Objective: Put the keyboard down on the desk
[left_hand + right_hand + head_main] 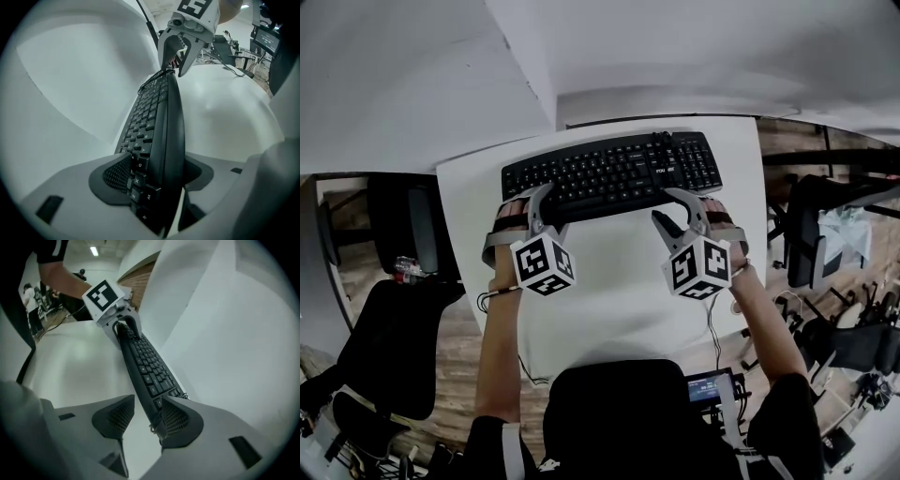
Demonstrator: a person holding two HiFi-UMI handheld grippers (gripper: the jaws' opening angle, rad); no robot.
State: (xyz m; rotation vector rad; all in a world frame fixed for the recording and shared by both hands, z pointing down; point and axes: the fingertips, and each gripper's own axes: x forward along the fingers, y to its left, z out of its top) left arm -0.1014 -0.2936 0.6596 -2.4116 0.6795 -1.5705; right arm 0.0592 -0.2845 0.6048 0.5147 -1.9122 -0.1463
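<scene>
A black keyboard (614,173) stretches across the far part of the white desk (609,300), close to the wall. My left gripper (548,206) holds its left end. In the left gripper view the keyboard (157,117) stands edge-on between the pads, and my left gripper (154,178) is shut on it. My right gripper (666,206) is at the right end. In the right gripper view the keyboard (145,366) leans against one pad, with a clear gap to the other, so my right gripper (145,420) is open. I cannot tell whether the keyboard rests fully on the desk.
A white wall (675,56) rises right behind the desk. Black office chairs stand at the left (394,347) and right (811,234). A small lit screen (712,386) and a cable (711,333) sit near the desk's front right corner.
</scene>
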